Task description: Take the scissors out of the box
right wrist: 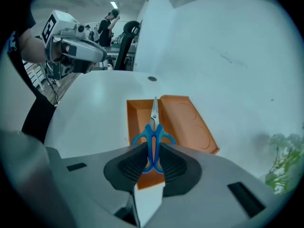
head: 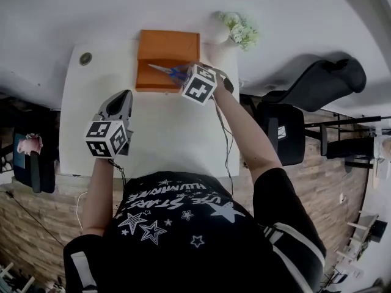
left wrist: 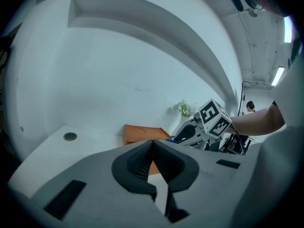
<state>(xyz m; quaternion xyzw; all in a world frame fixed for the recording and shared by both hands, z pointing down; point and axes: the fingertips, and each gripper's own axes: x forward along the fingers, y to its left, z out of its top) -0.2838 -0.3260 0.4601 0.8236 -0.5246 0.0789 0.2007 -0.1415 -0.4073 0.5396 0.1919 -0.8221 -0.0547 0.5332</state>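
between the ribbed pads of the right gripper (right wrist: pixel 153 152), pinched from both sides: the scissors (right wrist: pixel 153 122), gripped at the two bright blue handle loops. short silver blades closed together, pivot screw showing, tips pointing away from the jaws. held over the open tray of the orange box (right wrist: pixel 134 109), lined up along its length. beside the tray and touching it, the matching orange lid (right wrist: pixel 186 122), with two round shapes pressed into its face. all of it on a white table (right wrist: pixel 95 103). well apart from the box, raised over the table, the left gripper (left wrist: pixel 153 142), pads meeting at the tips, nothing between them. near the lid's far corner, a small green plant (head: pixel 240 30).
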